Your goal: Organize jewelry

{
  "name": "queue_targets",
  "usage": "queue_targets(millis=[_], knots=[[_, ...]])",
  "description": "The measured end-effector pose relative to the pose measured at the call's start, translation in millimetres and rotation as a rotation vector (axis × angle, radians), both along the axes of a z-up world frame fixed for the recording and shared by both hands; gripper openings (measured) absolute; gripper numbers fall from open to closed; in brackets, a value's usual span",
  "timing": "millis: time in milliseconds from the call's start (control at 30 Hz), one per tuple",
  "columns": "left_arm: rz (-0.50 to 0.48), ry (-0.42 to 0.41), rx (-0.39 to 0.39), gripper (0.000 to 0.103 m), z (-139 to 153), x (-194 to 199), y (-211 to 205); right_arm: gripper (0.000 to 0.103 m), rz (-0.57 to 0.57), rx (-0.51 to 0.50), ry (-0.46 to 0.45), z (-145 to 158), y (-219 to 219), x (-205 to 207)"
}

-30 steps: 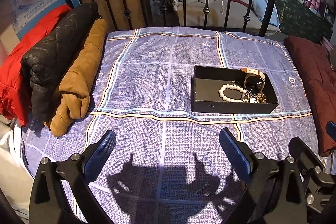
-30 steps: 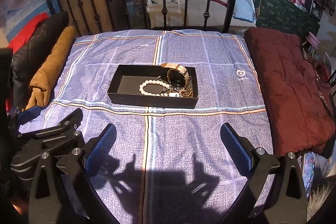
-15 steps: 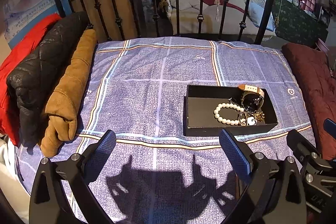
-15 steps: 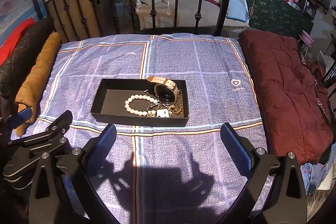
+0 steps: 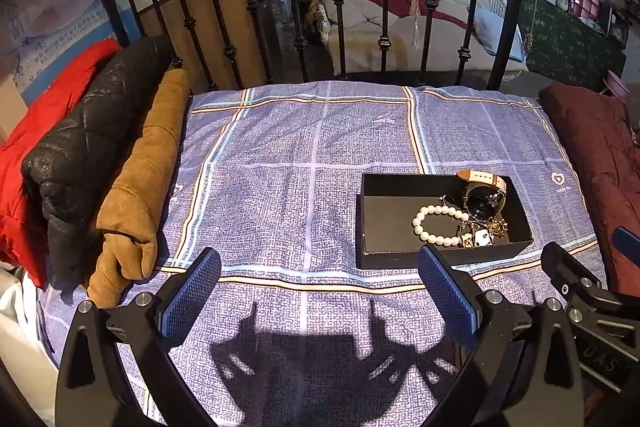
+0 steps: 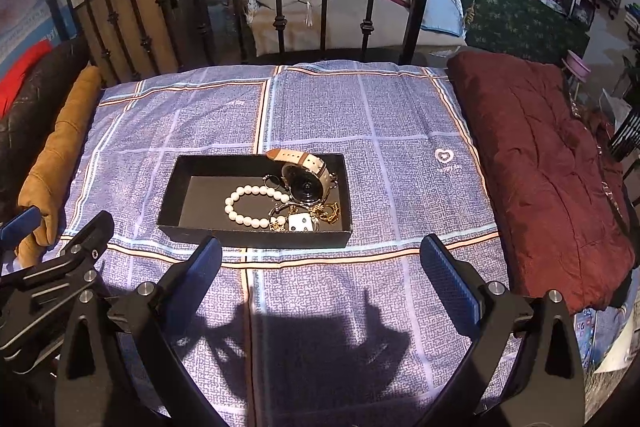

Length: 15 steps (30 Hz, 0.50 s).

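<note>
A black tray (image 5: 392, 259) (image 6: 256, 238) lies on the blue checked bedspread (image 5: 300, 187) (image 6: 400, 115). Its right half holds a white pearl bracelet (image 5: 438, 225) (image 6: 248, 205), a watch (image 5: 484, 195) (image 6: 306, 179) with a beige strap and dark face, and a tangle of gold chain pieces (image 5: 486, 233) (image 6: 316, 217). My left gripper (image 5: 318, 281) hovers open in front of the tray, to its left. My right gripper (image 6: 320, 269) is open too, just short of the tray's near wall. Neither holds anything.
Folded red, black quilted and tan garments (image 5: 132, 187) are stacked along the left edge. A dark red quilt (image 6: 536, 163) covers the right edge. A black iron bed rail (image 5: 340, 19) closes off the far side. The other gripper's body shows at each view's lower corner.
Both grippers have pulled back and tilted, so the tray now sits lower and nearer in each view. The jewelry in the tray has not moved. Both stay open.
</note>
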<state>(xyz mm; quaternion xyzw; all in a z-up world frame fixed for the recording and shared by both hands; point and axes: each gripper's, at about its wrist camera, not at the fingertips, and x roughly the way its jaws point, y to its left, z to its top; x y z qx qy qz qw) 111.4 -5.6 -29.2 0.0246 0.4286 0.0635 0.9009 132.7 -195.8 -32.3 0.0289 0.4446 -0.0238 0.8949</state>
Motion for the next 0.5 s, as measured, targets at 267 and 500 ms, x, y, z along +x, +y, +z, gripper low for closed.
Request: queue_targets(millis=[267, 500], knots=[[0.001, 0.001, -0.007, 0.097, 2.4, -2.4, 0.7, 0.098, -0.003, 0.004, -0.011, 2.9, -0.5, -2.6], [-0.004, -0.004, 0.001, 0.097, 2.8, -2.2, -1.5, 0.098, -0.005, 0.006, -0.015, 3.4, -1.9, -3.5]])
